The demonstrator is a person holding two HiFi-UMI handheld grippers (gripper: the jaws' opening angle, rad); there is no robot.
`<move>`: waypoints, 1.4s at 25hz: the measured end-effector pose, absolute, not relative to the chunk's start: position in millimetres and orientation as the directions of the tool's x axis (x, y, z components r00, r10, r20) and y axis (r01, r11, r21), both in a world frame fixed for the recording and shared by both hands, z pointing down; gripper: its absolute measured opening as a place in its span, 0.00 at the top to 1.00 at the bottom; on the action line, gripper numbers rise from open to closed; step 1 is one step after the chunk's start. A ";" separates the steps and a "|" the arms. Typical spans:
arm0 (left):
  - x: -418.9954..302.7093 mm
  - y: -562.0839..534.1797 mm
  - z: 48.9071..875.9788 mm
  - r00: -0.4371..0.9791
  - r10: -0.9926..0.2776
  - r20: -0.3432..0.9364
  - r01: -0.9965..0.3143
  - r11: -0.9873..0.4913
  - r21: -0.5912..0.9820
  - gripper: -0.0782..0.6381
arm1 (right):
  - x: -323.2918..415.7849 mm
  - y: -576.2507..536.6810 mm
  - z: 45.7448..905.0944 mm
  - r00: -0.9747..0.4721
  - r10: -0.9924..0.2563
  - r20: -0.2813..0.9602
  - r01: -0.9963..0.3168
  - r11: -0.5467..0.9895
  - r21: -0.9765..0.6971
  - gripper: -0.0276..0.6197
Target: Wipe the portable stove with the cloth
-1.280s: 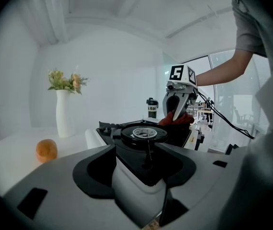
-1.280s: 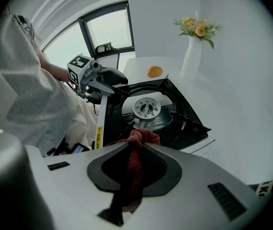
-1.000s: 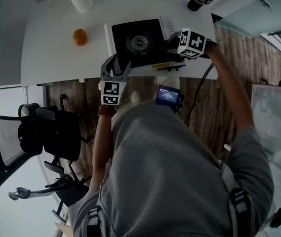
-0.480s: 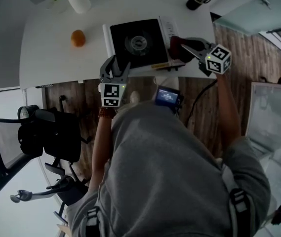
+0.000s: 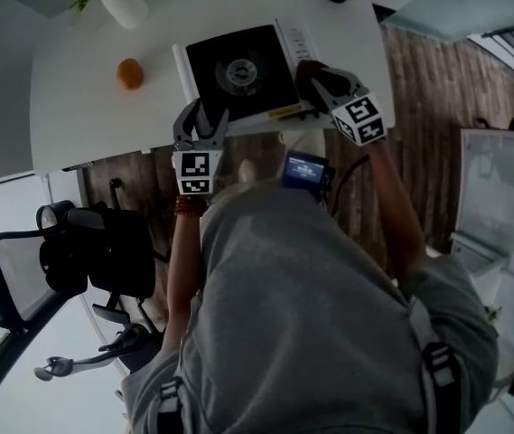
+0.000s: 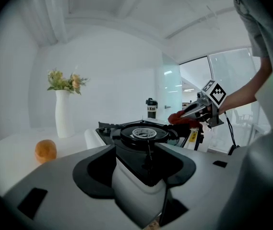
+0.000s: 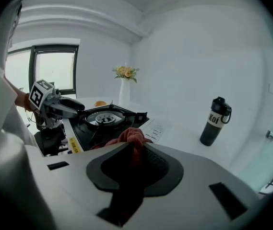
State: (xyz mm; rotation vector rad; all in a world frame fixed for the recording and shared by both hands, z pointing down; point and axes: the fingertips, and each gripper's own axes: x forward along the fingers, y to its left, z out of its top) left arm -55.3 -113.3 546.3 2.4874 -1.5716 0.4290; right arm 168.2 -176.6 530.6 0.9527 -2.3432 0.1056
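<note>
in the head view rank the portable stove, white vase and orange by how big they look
1. portable stove, by far
2. white vase, though farther from the camera
3. orange

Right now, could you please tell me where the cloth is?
In the head view, the cloth sits at the stove's right edge, pinched between the right gripper's jaws, which are opening.
</note>
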 end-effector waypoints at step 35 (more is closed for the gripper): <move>-49.3 -90.3 540.4 0.565 -0.760 0.320 -0.815 -0.575 0.073 0.53 | 24.0 -92.7 538.9 -0.587 -0.319 0.744 -0.296 0.940 0.169 0.86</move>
